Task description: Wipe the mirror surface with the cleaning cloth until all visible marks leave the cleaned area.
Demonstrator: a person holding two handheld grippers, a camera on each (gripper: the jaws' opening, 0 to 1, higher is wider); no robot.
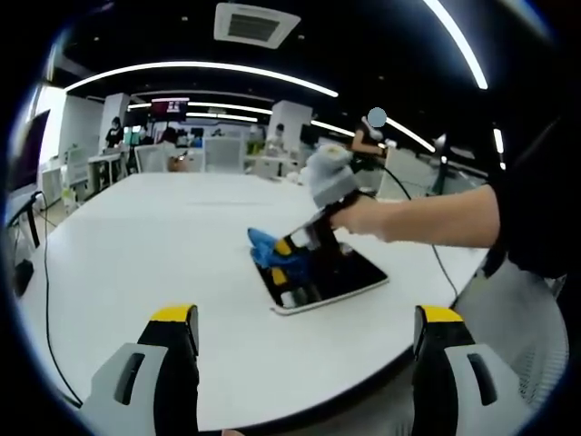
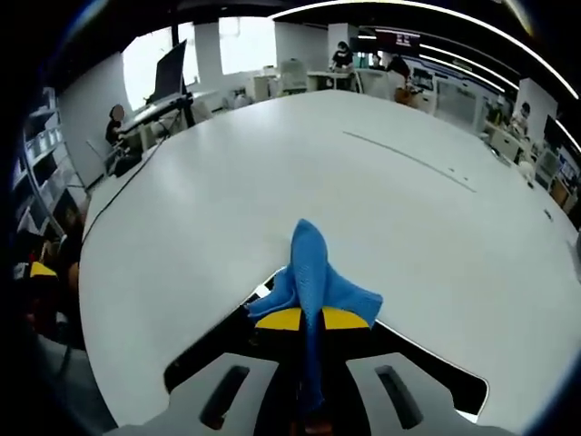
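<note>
Item: flat rectangular mirror with a pale frame and dark reflective face (image 1: 338, 277), lying face up on the large white round tabletop (image 1: 163, 245), toward the edge nearest the person. In the right gripper view its dark face (image 2: 213, 350) runs beneath the tool.

Item: bright blue soft cleaning cloth (image 2: 313, 272). Clamped between the yellow-tipped jaws of the right tool (image 2: 311, 320), which are drawn together on it; the free end fans forward past the mirror's far edge onto the tabletop. In the left gripper view the cloth (image 1: 265, 245) sits at the mirror's far corner, under the right tool (image 1: 292, 257), which a hand (image 1: 368, 216) with a dark sleeve holds down on the glass.

Item: left tool (image 1: 306, 334). Jaws stand wide apart, nothing between them, held back over the near part of the tabletop, well apart from the mirror.

Condition of task: wiping appears under way, the cloth in contact at one end of the mirror. Marks on the glass are too small and too dark to make out, so how much of the face is clean cannot be told. The remaining face toward the near edge likely needs passes. Mirror and cloth both stay in sight.
</note>
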